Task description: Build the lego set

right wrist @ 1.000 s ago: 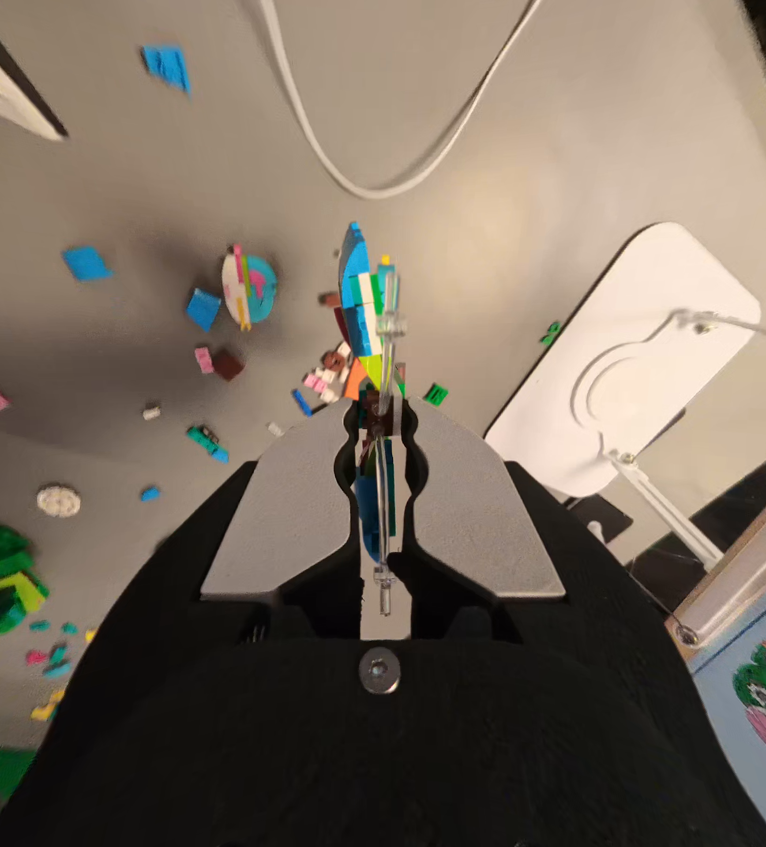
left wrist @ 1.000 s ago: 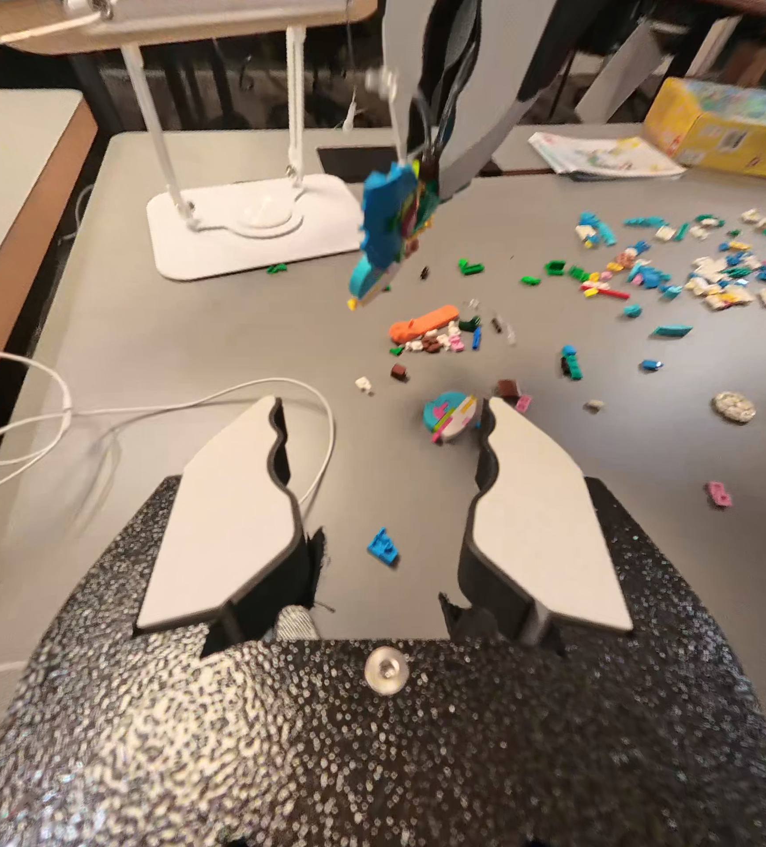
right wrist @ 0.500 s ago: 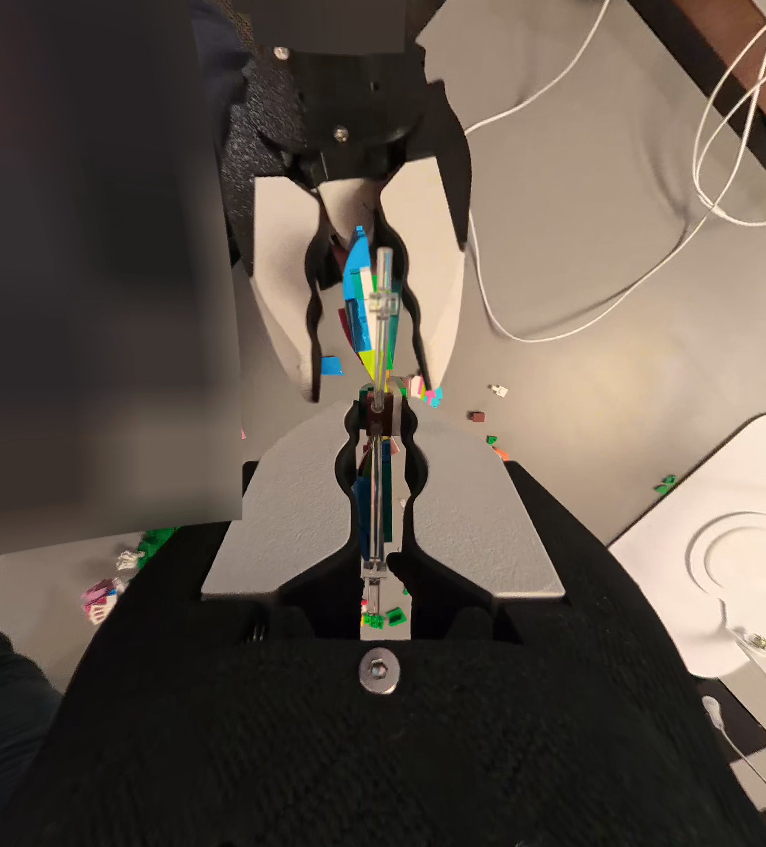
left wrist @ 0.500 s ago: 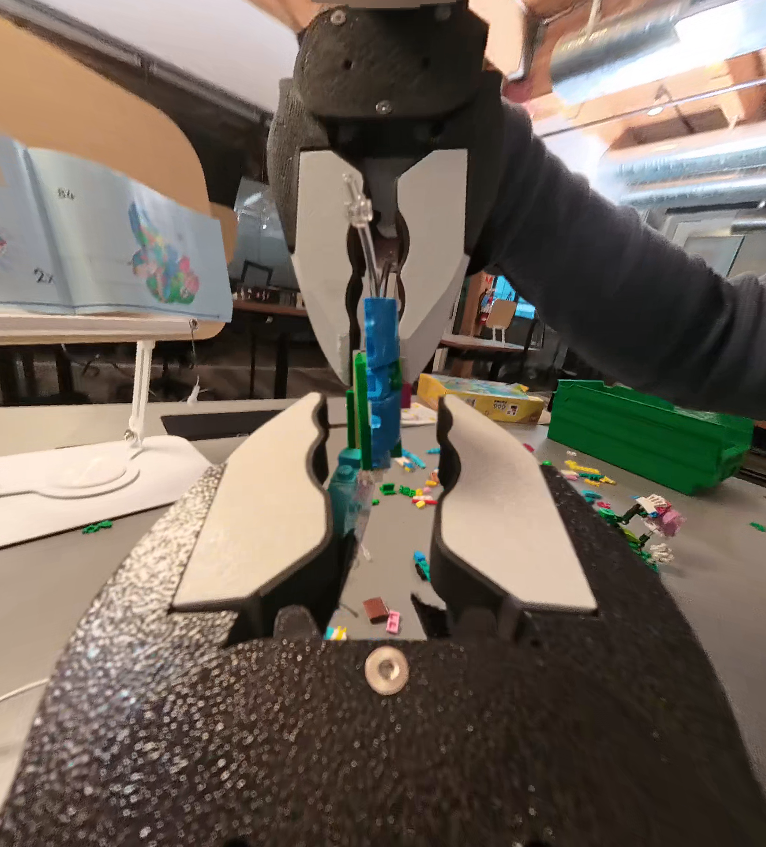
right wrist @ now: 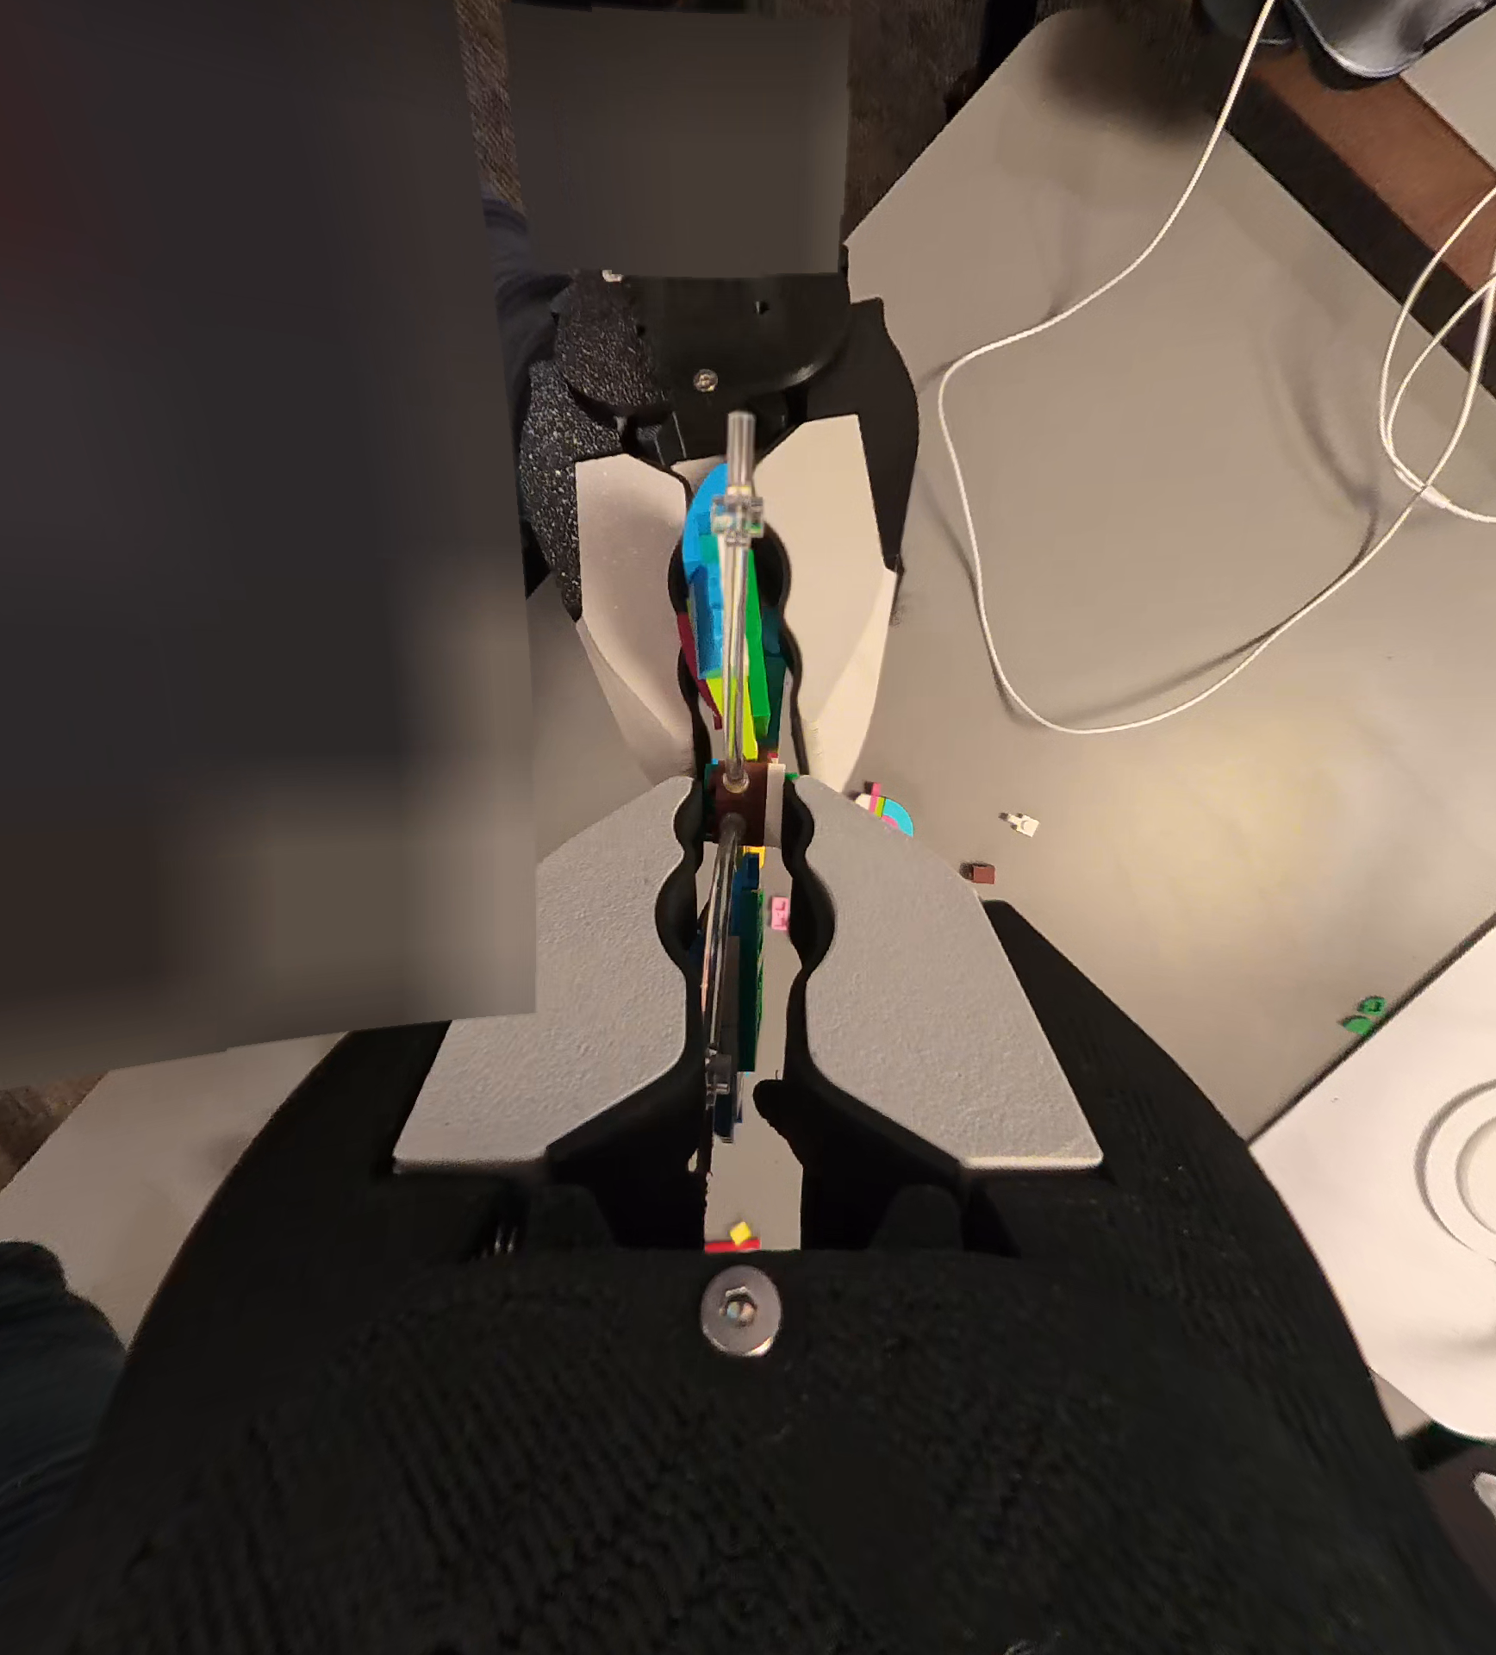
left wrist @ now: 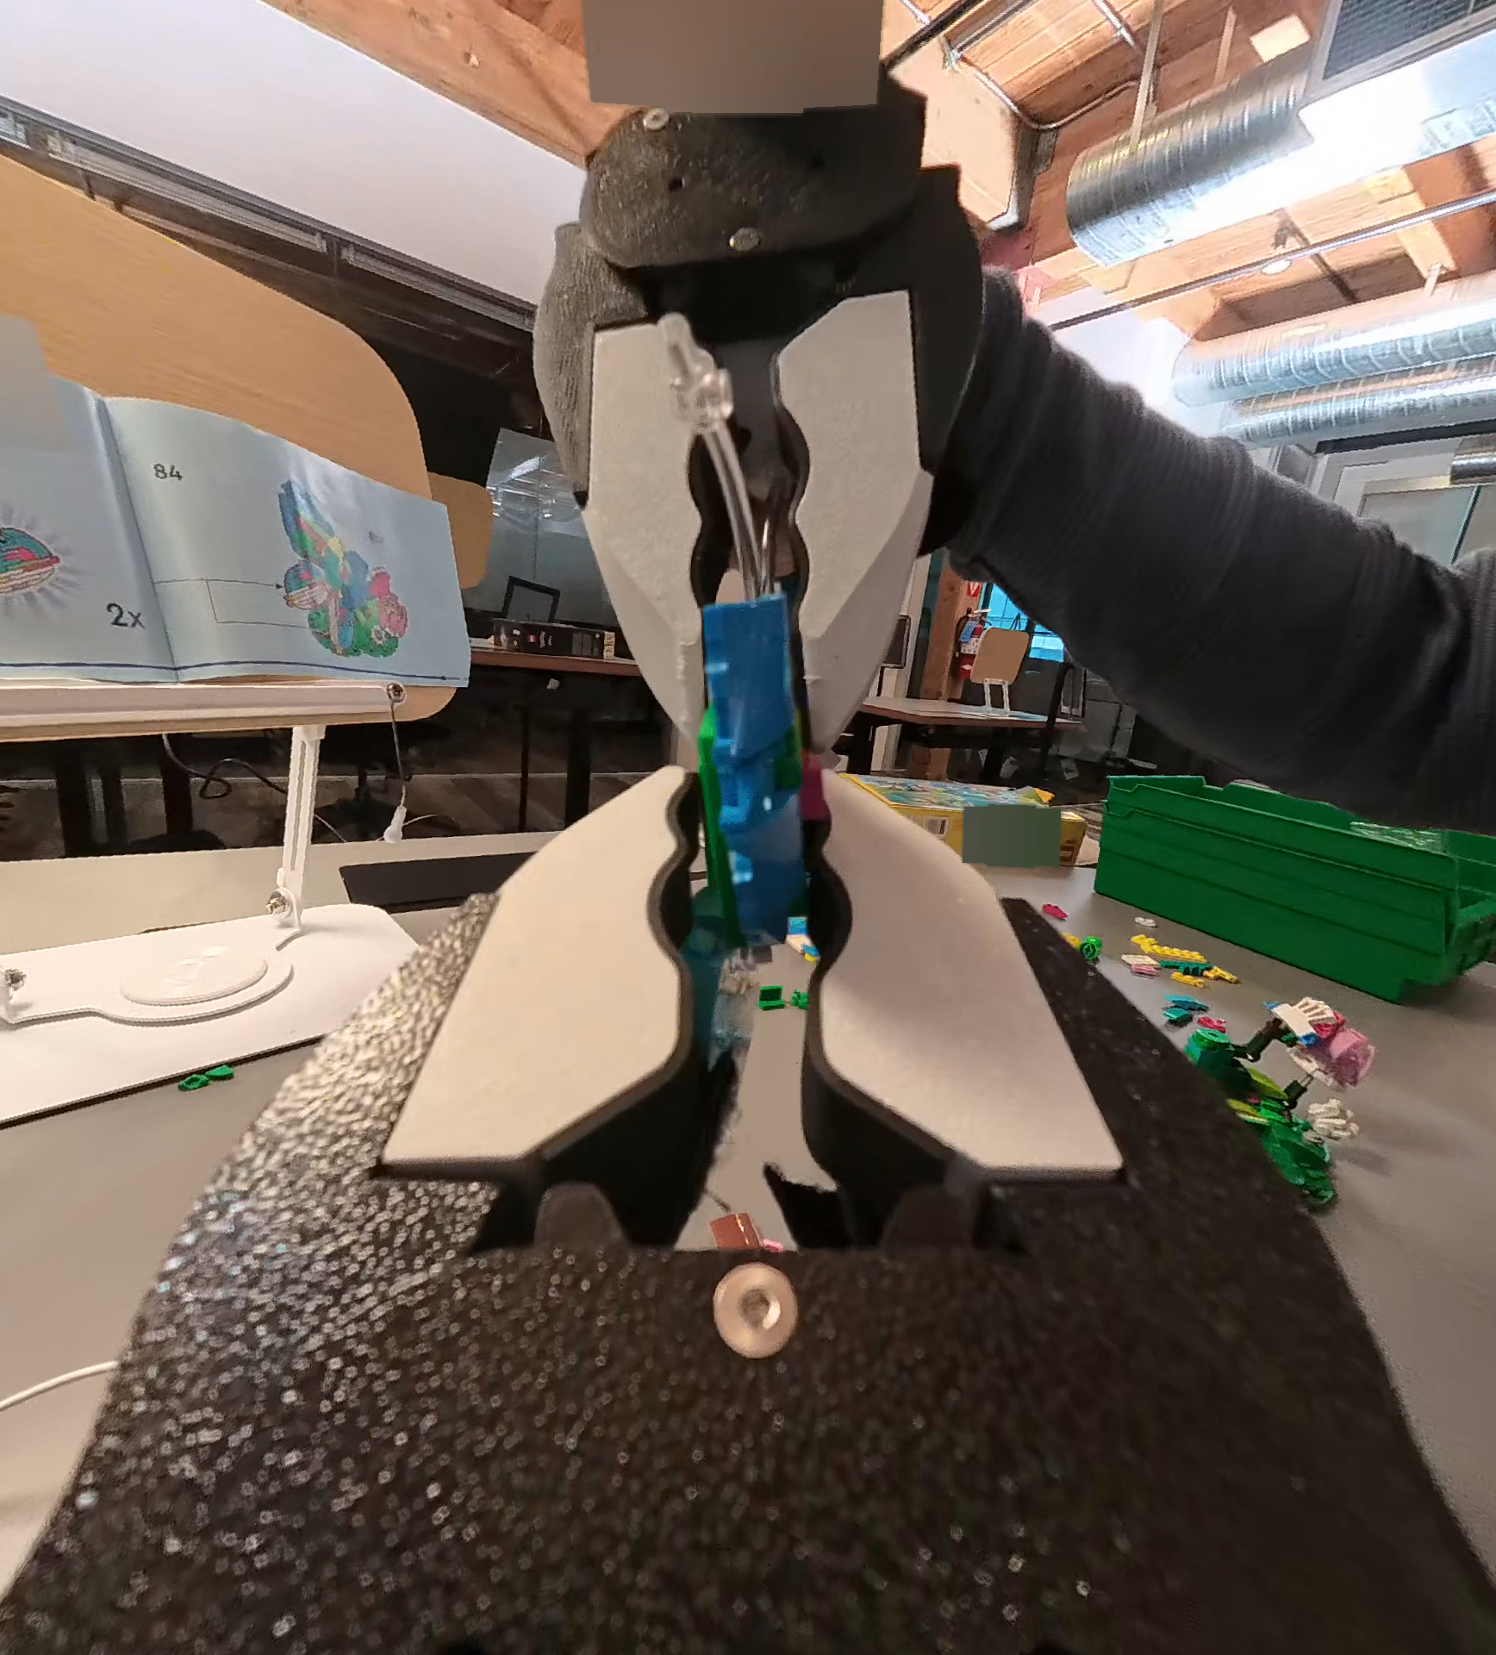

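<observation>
Fingers (left wrist: pixel 932 1030) of left gripper (left wrist: pixel 753 833) clamped on lower end of lego model (left wrist: pixel 749 788); right gripper (right wrist: pixel 740 806) clamped on upper end, tips nearly meeting. Clear rod (right wrist: pixel 734 627) along model. Loose bricks (left wrist: pixel 1174 972), green bin (left wrist: pixel 1299 887) beyond on bench (left wrist: pixel 1443 1164). Model's middle hidden between fingers.

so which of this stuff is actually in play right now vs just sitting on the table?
In play:
- lego assembly, blue and green, held between both grippers
- right gripper, shut on its upper end
- left gripper, closing around its lower end
- instruction booklet, open on the stand

Lying about:
- loose bricks
- flower build
- green bin
- yellow box
- white cable
</observation>
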A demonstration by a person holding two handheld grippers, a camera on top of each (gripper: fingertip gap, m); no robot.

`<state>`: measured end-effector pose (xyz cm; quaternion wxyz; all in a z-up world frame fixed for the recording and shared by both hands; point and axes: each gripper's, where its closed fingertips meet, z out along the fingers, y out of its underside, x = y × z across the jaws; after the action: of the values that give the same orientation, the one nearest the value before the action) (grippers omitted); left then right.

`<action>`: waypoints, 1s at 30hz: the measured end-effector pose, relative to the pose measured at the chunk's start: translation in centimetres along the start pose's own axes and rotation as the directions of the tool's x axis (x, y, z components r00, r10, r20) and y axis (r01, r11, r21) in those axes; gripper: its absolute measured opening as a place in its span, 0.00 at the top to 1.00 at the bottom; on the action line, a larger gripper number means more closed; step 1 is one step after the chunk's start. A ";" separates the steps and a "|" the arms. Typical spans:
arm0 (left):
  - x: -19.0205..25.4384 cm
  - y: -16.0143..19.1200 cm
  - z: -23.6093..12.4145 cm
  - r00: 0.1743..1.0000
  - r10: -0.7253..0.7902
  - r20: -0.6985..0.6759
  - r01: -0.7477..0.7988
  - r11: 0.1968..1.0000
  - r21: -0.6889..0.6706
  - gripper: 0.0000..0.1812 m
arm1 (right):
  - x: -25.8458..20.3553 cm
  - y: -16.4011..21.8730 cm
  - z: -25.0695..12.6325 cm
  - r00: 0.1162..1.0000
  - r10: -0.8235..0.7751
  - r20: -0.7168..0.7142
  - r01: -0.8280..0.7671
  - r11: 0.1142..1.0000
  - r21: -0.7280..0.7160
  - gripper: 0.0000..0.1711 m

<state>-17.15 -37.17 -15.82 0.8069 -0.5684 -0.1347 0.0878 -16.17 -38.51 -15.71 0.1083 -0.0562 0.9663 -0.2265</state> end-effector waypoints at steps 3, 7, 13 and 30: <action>-0.6 0.2 -0.4 0.999 -0.009 0.033 0.010 1.000 -0.015 0.86 | 1.2 -0.6 -0.5 0.993 0.017 -0.120 -0.008 0.997 0.079 0.85; -3.2 0.1 -2.6 0.989 -0.026 0.148 0.029 0.999 -0.016 0.89 | 4.9 1.1 -4.7 0.869 0.128 -0.479 -0.010 0.970 0.242 0.72; -6.8 0.8 -5.9 0.959 -0.065 0.276 0.076 0.997 -0.029 0.89 | 5.7 8.5 5.9 0.910 0.369 -0.189 -0.295 0.896 0.332 0.73; -6.9 0.0 -6.6 0.927 -0.346 0.145 0.346 0.938 0.024 0.89 | 7.3 11.0 13.8 0.928 0.158 -0.337 -0.165 0.986 0.006 0.82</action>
<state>-21.58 -45.10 -18.76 0.7971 -0.5285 -0.2919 -0.0144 -20.68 -35.72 -34.10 -0.0408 0.0618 0.9744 -0.2122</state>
